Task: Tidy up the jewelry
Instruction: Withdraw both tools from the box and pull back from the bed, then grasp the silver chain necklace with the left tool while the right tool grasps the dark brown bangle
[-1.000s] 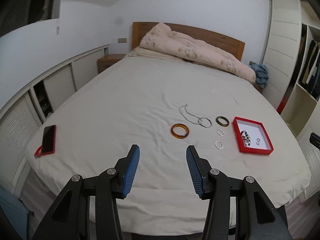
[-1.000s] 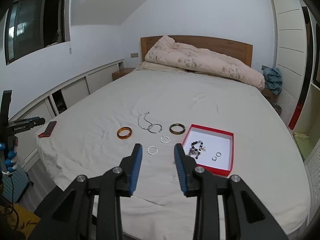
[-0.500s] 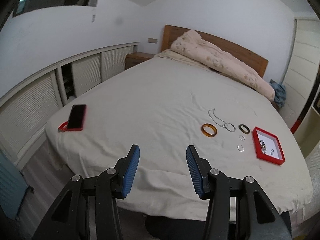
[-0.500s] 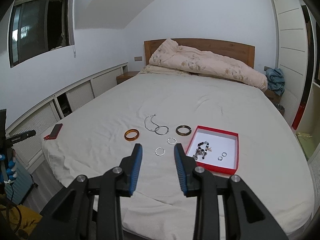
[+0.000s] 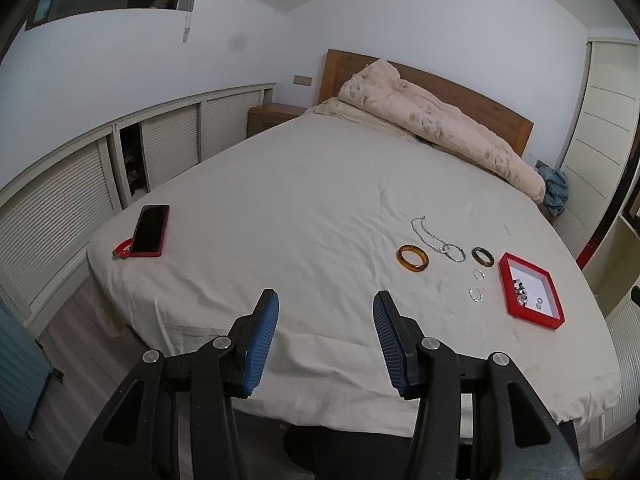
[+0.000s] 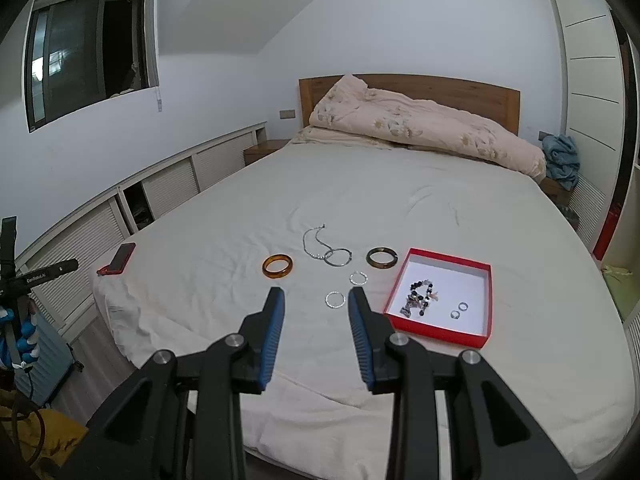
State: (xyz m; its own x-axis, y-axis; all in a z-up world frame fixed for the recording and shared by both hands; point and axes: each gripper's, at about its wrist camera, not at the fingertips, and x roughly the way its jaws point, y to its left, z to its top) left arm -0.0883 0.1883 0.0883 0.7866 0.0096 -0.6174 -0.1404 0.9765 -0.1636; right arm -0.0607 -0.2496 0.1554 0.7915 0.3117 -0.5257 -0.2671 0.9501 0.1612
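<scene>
On the cream bed sheet lie an amber bangle (image 5: 413,258) (image 6: 277,266), a silver chain necklace (image 5: 425,233) (image 6: 314,240) with a thin silver hoop (image 6: 338,257), a dark bangle (image 5: 482,256) (image 6: 382,258) and two small silver rings (image 6: 335,299) (image 6: 358,278). A red tray (image 5: 516,280) (image 6: 448,262) to their right holds a beaded piece (image 6: 420,300) and two small rings (image 6: 459,310). My left gripper (image 5: 325,300) stands open and empty over the bed's near edge. My right gripper (image 6: 317,296) is open and empty too, just short of the nearest ring.
A phone in a red case (image 5: 151,230) (image 6: 120,258) lies at the bed's left corner. A rumpled floral duvet (image 6: 420,128) is piled by the wooden headboard. Louvred cabinets (image 5: 60,200) line the left wall. A wardrobe (image 6: 588,80) stands on the right.
The left gripper's view has swung leftward and drawn back from the bed, so the jewelry now sits farther to the right. The right gripper has barely shifted. Both stay open.
</scene>
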